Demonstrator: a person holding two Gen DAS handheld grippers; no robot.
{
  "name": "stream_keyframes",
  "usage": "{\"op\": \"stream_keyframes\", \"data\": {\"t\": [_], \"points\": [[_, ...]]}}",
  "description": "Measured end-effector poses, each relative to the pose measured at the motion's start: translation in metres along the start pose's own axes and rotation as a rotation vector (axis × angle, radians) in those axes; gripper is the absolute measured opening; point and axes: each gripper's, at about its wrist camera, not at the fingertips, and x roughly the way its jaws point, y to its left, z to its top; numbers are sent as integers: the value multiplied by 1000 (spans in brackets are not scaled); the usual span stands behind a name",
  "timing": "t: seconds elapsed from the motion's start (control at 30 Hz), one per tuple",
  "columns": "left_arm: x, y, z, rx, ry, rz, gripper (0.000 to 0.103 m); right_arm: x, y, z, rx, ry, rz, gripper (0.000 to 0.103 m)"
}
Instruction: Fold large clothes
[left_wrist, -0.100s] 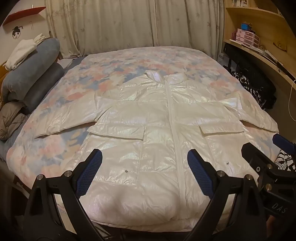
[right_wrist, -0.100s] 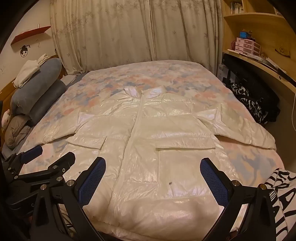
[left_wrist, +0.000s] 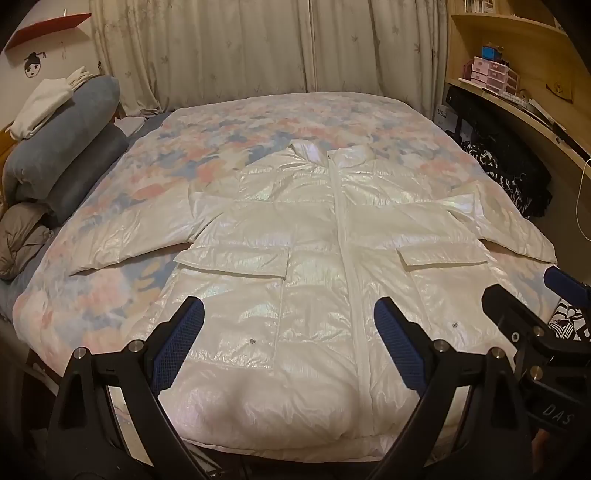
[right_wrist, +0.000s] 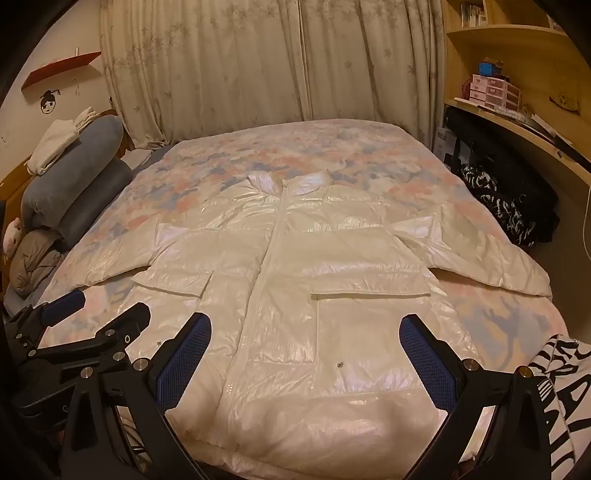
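We saw the white jacket (left_wrist: 332, 266) spread flat, front up and zipped, on the flowered bedspread (left_wrist: 258, 125), collar toward twelve o'clock and sleeves out at three and nine. Our left gripper (left_wrist: 289, 343) hung over the hem at six o'clock, jaws wide apart and holding nothing. Our right gripper (right_wrist: 306, 354) did likewise, equally wide and bare.

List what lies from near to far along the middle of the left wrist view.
left tool → hem of the white puffer jacket → pocket flaps → jacket collar → bare floral duvet → curtains.
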Motion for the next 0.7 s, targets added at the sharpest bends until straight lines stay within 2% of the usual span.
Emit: {"op": "stream_keyframes", "data": {"t": [0.7], "points": [[7, 3, -7, 4, 6, 0, 93, 16, 1, -5, 8, 30, 28, 103]]}}
